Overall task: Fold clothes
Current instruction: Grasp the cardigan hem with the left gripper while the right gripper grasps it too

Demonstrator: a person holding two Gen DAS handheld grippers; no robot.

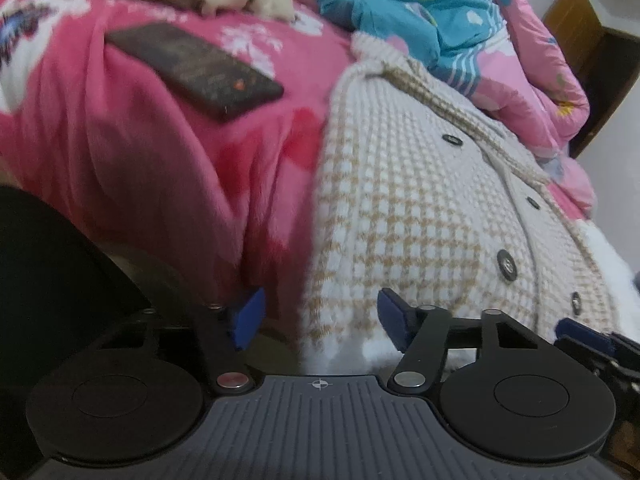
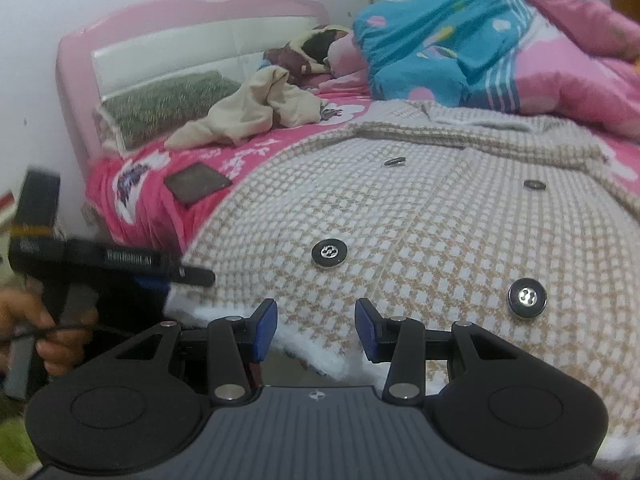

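A white and tan checked coat (image 1: 404,200) (image 2: 420,220) with dark buttons lies spread on a pink bed sheet (image 1: 120,140), its fleecy white hem hanging over the near edge. My left gripper (image 1: 322,318) sits at the hem's left corner. Its blue pads stand apart, the coat's edge lies in the gap, and the left pad is clear of the cloth. My right gripper (image 2: 316,328) hovers at the hem further right, pads apart with flat hem between them. The right wrist view shows the left gripper (image 2: 192,276) blurred, held by a hand (image 2: 40,340).
A dark phone (image 1: 196,68) (image 2: 198,182) lies on the sheet left of the coat. A beige garment (image 2: 256,112) is crumpled near the pink headboard (image 2: 160,40). A blue and pink quilt (image 2: 460,48) is heaped behind the coat. Wooden furniture (image 1: 580,32) stands at the right.
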